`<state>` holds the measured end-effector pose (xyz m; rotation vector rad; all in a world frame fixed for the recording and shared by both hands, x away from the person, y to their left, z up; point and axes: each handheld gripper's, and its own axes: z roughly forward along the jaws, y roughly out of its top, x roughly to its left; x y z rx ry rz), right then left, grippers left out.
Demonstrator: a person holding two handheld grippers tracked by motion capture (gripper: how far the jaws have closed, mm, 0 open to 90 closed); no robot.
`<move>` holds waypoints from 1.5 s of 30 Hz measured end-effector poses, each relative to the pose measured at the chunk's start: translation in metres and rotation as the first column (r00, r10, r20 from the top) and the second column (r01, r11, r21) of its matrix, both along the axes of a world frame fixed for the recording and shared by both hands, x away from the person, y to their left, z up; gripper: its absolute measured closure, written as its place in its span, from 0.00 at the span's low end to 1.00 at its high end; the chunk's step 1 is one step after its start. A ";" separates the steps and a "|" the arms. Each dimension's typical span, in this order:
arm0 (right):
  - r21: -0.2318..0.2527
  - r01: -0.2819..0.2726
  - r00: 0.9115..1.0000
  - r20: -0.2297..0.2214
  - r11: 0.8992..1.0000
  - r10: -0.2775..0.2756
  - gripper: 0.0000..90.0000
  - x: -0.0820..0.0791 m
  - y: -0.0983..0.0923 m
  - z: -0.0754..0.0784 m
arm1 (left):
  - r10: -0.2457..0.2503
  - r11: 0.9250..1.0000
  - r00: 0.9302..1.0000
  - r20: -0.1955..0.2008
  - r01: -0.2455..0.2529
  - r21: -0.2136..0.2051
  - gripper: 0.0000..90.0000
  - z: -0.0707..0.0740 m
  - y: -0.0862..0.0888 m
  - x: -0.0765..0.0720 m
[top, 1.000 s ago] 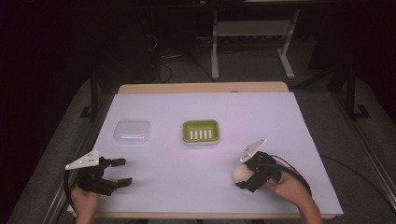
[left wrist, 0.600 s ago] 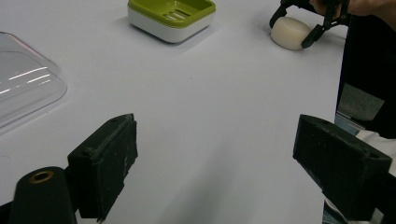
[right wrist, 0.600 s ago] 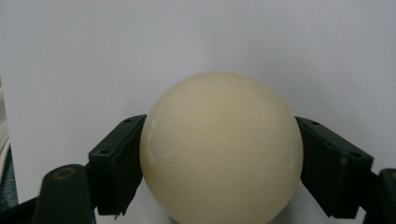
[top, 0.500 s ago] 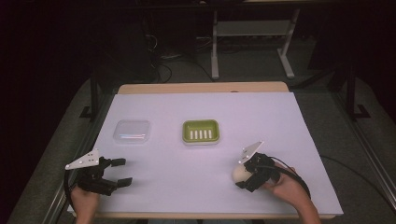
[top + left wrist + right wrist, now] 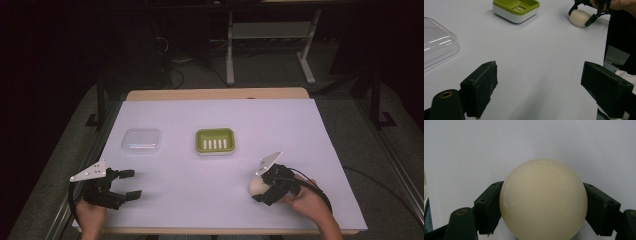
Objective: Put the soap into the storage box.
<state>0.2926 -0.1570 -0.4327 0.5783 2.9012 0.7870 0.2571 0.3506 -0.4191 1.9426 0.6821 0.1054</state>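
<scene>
**Right gripper clamped on soap bar, left gripper idle and open**

Right gripper (image 5: 261,186): sits near the front right of the white table cover (image 5: 300,130), held in the person's right hand (image 5: 305,200). In the right gripper view both black jaws press against the sides of the cream-coloured rounded soap bar (image 5: 543,200), one on each flank, no gap visible. So it is clamped on the soap. In the left gripper view the soap (image 5: 579,18) looks to be resting on the cover, with the right gripper's jaws on either side of it; can't tell for sure whether it is lifted off at all.

Left gripper (image 5: 131,184): front left of the table, in the person's left hand (image 5: 90,212). Jaws stand wide apart with nothing between them; the left gripper view shows bare cover in the gap. It points roughly toward the table's middle.

Other items:
- Green rectangular soap dish with a white base and slotted floor (image 5: 215,140), mid-table, well apart from both grippers and from the soap.
- Clear plastic rectangular lid (image 5: 141,140), lying flat to the left of the dish, near it but not touching. It is the closest thing to the left gripper, farther back on the table.

Grey triangular plate on top of each gripper, cable trailing from the right one.
</scene>
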 end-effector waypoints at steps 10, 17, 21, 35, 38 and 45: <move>0.020 0.017 1.000 -0.024 1.000 -0.016 0.26 0.002 -0.002 0.003 | 0.008 1.000 1.000 -0.003 -0.008 0.001 0.15 0.000 0.001 0.000; 0.037 0.033 0.999 -0.014 0.999 -0.033 0.26 0.014 -0.002 0.011 | 0.010 1.000 1.000 -0.003 -0.010 0.000 0.15 -0.001 0.001 0.000; 0.054 0.028 0.999 -0.033 0.998 -0.027 0.26 0.020 0.001 0.014 | 0.008 1.000 1.000 -0.001 -0.008 -0.001 0.15 -0.002 0.000 0.000; 0.052 -0.008 1.000 -0.023 0.999 0.009 0.26 0.034 0.012 0.030 | 0.020 1.000 1.000 -0.003 -0.020 -0.004 0.15 -0.001 0.003 -0.001; 0.063 -0.015 1.000 -0.026 0.998 0.017 0.26 0.037 0.015 0.034 | 0.022 1.000 1.000 -0.004 -0.022 -0.005 0.15 -0.002 0.003 -0.001; 0.060 -0.028 0.999 -0.017 0.998 0.029 0.26 0.044 0.022 0.040 | 0.023 1.000 1.000 0.007 -0.023 -0.008 0.15 -0.001 0.004 -0.001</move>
